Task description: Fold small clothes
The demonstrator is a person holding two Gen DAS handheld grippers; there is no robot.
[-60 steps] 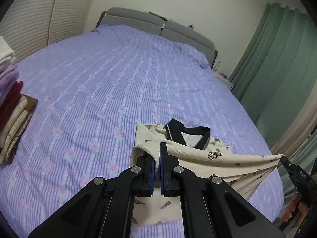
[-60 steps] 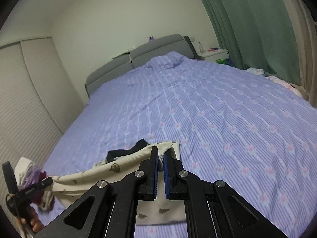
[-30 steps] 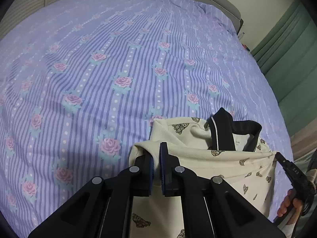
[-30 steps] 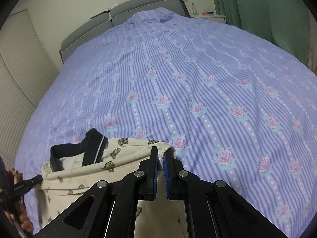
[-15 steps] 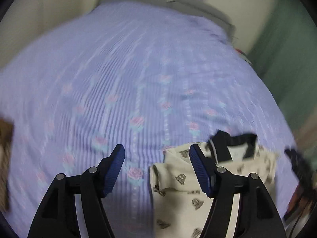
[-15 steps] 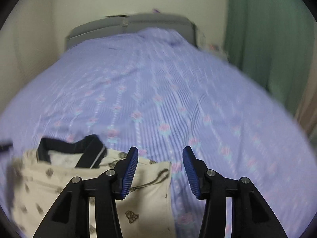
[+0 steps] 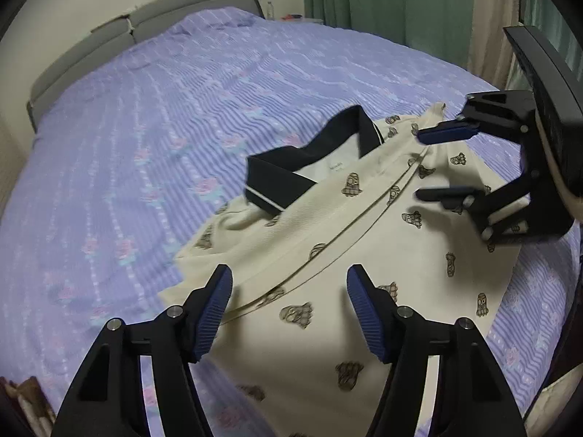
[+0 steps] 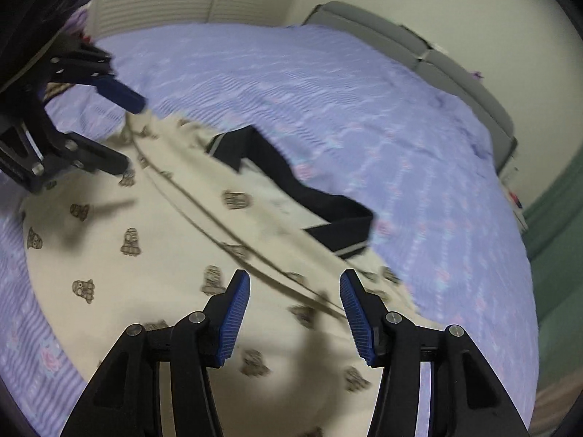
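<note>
The cream printed shirt (image 7: 364, 255) is lying folded on the purple bedspread (image 7: 145, 109). The left gripper (image 7: 288, 302) is closing slightly, jaws spread and empty. The right gripper (image 8: 295, 313) is hovering spread, empty.

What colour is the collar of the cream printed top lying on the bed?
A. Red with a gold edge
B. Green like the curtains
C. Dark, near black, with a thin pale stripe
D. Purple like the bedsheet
C. The collar of the cream top is dark, near black, with a thin pale stripe along its edge, standing out against the purple striped bedsheet.
</note>
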